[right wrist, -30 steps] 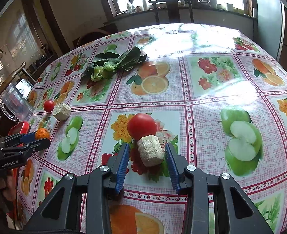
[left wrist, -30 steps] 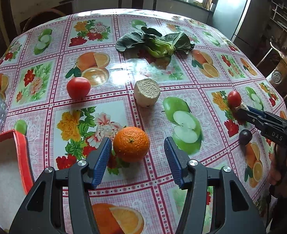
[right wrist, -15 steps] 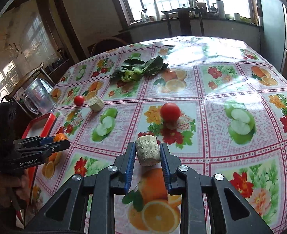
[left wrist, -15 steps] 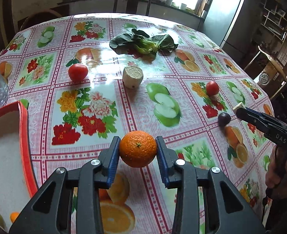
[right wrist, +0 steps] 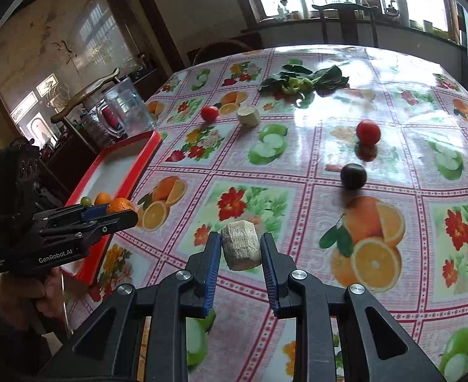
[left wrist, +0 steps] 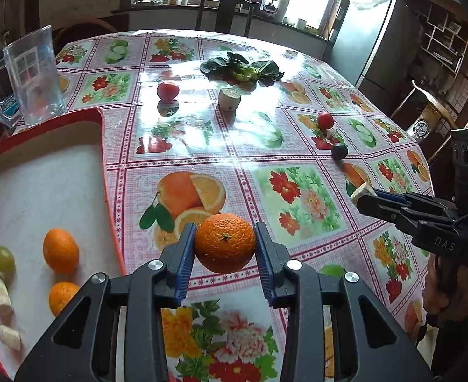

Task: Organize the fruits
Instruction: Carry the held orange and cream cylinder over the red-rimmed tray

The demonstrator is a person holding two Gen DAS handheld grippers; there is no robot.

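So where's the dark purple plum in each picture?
Left wrist view: the small round dark purple plum lies on the table at right of centre, just below a small red tomato.
Right wrist view: the plum lies right of centre, just below the same tomato.
Shared landmark: the bunch of dark green leafy vegetable at the table's far side.

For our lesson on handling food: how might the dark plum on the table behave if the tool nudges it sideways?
The plum looks round and smooth, so it would probably roll rather than slide. The tablecloth is glossy, so little may slow it. It lies apart from the nearest tomato, so a push that way could send it rolling into that.
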